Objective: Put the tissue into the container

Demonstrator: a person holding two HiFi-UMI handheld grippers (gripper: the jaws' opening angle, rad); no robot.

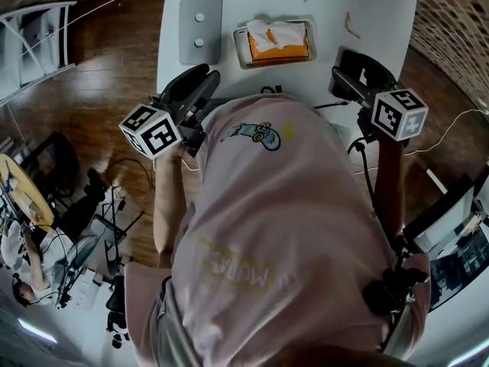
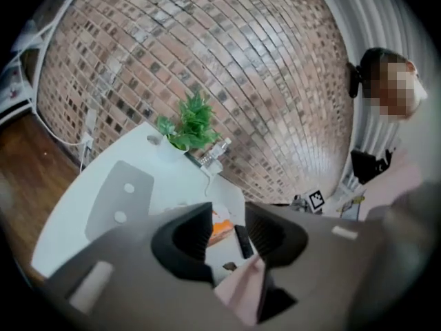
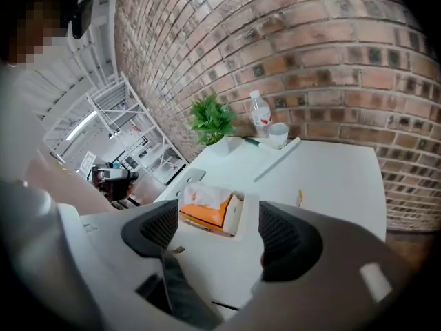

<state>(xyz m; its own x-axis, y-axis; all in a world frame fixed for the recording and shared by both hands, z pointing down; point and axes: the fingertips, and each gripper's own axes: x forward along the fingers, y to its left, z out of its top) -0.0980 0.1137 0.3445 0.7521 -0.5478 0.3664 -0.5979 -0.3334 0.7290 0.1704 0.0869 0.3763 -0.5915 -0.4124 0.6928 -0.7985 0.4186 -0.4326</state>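
Observation:
A white tissue [image 1: 276,30] lies crumpled on an orange pack [image 1: 281,50] inside a shallow white container [image 1: 241,48] on the white table [image 1: 367,6]. In the right gripper view the tissue [image 3: 205,196] and the container [image 3: 237,215] show beyond the jaws. My left gripper [image 1: 200,79] hovers at the table's near left edge; its jaws [image 2: 227,234] stand a narrow gap apart with nothing between them. My right gripper [image 1: 348,66] is at the near right, right of the container, and is open [image 3: 213,229] and empty. The person's pink shirt hides the table's near edge.
A grey pad [image 1: 200,27] with two white dots lies left of the container. A potted plant [image 3: 211,121], a bottle [image 3: 260,118], a cup [image 3: 278,135] and a white strip [image 3: 275,158] are at the far end. A small orange scrap [image 1: 351,26] lies at the right.

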